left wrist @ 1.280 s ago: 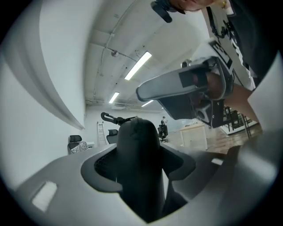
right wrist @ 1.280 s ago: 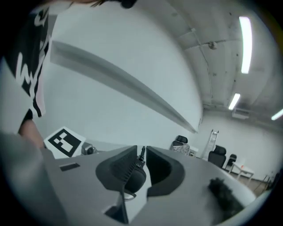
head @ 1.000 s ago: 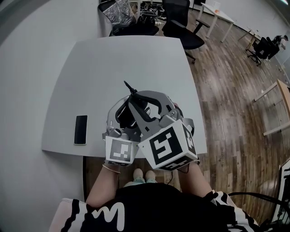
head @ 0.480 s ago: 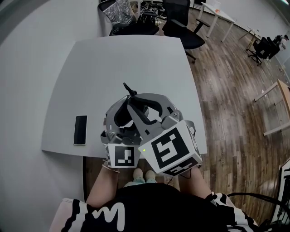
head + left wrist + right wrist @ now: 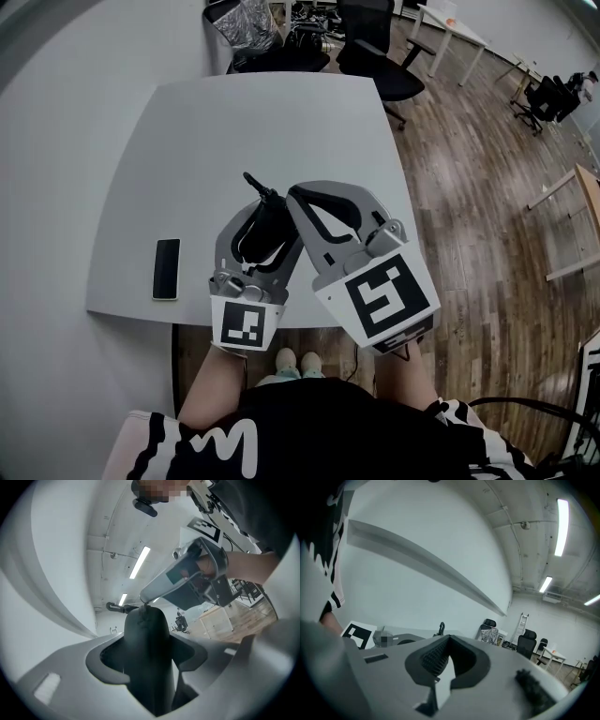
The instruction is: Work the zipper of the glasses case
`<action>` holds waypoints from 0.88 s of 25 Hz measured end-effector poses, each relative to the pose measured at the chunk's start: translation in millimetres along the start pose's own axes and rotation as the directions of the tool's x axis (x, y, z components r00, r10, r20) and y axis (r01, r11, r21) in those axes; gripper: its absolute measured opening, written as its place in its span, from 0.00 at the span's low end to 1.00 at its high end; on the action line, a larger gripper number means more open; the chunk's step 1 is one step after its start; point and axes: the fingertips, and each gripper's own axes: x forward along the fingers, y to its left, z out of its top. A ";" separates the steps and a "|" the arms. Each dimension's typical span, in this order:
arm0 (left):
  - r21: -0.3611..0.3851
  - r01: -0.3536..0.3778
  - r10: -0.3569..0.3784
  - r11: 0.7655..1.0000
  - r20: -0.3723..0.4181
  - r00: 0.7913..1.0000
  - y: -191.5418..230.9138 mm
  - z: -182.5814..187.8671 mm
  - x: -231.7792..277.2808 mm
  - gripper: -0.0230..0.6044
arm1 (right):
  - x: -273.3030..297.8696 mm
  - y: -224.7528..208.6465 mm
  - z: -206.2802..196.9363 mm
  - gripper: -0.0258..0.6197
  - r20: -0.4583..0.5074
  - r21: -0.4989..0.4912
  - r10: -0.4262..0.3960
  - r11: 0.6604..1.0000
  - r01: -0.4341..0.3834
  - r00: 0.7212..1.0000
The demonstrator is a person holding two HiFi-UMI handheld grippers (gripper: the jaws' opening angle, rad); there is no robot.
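Left gripper [image 5: 149, 656]: clamped on the glasses case [image 5: 267, 220], one jaw on each side of its dark body.
Glasses case: held up above the near edge of the tabletop [image 5: 234, 122], touching no surface, its narrow end pointing away from the person.
Clip [image 5: 251, 180]: a black loop sticking out past the far end of the case.
Right gripper [image 5: 448, 644]: jaws closed together, with nothing to be seen between them in the right gripper view. The left gripper view shows the tip touching the far end of the case, and I cannot tell whether it pinches the zipper pull.
Phone [image 5: 167, 268]: lies flat on the tabletop, well to the left of both grippers, near the front edge.
Hands: both held close together at the person's front.
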 end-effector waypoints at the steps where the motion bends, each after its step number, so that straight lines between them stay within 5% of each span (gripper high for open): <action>1: -0.005 0.008 -0.008 1.000 0.004 1.000 0.4 0.2 -0.2 0.47 | 0.7 -1.4 -2.0 0.05 0.002 0.009 -0.004 1.000 0.004 1.000; 5: -0.165 -0.025 0.024 0.986 -0.007 1.000 6.7 -6.3 -9.8 0.46 | -10.3 -24.0 -13.1 0.05 0.004 0.024 -0.110 0.994 0.110 0.994; 9: -0.132 -0.023 0.021 0.991 -0.023 1.000 11.5 -9.8 -11.7 0.46 | -24.0 -26.0 -5.9 0.05 0.089 0.137 0.000 0.990 -0.012 0.996; 12: -0.099 -0.037 0.034 0.994 -0.030 0.999 8.4 -2.9 -8.4 0.46 | -29.9 3.0 10.1 0.05 0.176 0.017 0.105 0.994 -0.110 0.979; 15: -0.102 -0.041 0.039 0.994 -0.027 0.999 5.7 5.2 -3.0 0.46 | -27.6 28.5 9.4 0.22 0.122 -0.077 0.184 0.981 -0.176 0.975; 20: -0.141 -0.013 0.015 0.990 0.012 1.000 -2.5 14.9 0.5 0.46 | -24.9 25.4 13.6 0.22 0.132 -0.155 0.118 0.983 -0.097 0.984; 22: -0.178 0.014 -0.007 0.984 0.042 0.999 -4.9 14.4 -2.9 0.46 | -26.0 26.2 16.1 0.10 0.149 -0.146 0.124 0.984 -0.102 0.981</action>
